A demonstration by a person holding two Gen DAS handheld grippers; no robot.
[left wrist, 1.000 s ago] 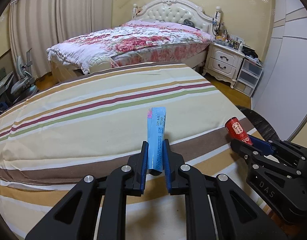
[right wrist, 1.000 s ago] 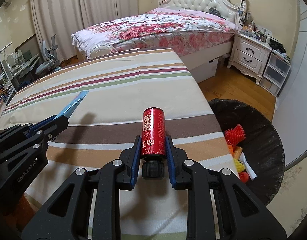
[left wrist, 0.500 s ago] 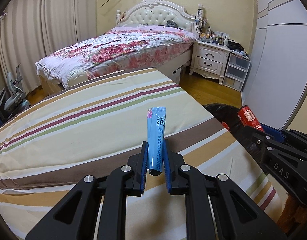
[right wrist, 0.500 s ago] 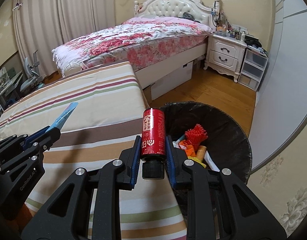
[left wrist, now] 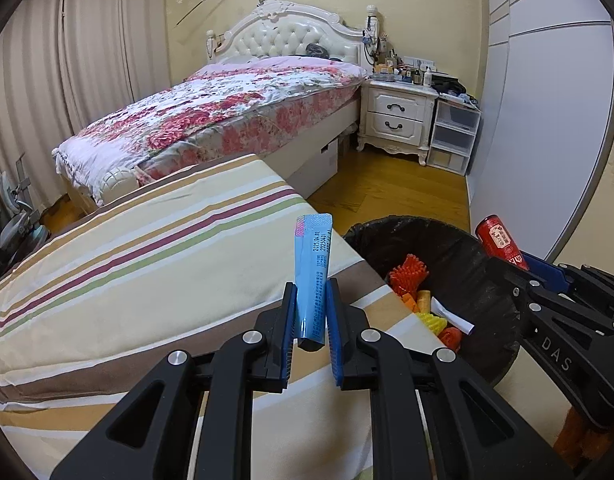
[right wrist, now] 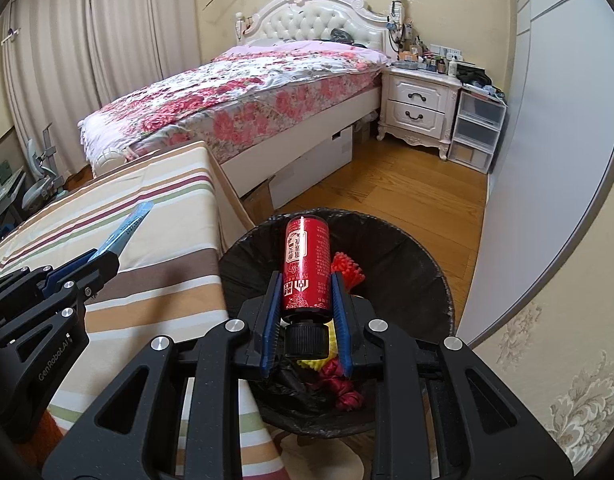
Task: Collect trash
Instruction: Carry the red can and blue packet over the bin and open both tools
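My left gripper (left wrist: 311, 312) is shut on a flat blue sachet (left wrist: 312, 268) that stands upright between its blue pads, above the right edge of the striped cloth (left wrist: 147, 264). Over the black-lined trash bin (right wrist: 423, 280), my right gripper (right wrist: 306, 304) is shut on a small red bottle (right wrist: 306, 268) with a black cap towards me. In the left wrist view the red bottle (left wrist: 501, 242) and right gripper (left wrist: 523, 272) hang past the trash bin (left wrist: 471, 276). The right wrist view has the blue sachet (right wrist: 125, 232) and left gripper (right wrist: 95, 266) at the left.
The bin holds several pieces of red, orange and yellow trash (left wrist: 421, 300). Behind stand a floral bed (right wrist: 243, 92), a white nightstand (right wrist: 419, 108) and plastic drawers (right wrist: 477, 132). Wooden floor (right wrist: 407, 196) lies between bed and bin; a pale wall (right wrist: 547, 160) curves along the right.
Both grippers have swung right, off the striped cloth towards the bin. The red bottle now hangs over the bin's opening. The sachet has reached the cloth's right edge. Both grips are unchanged.
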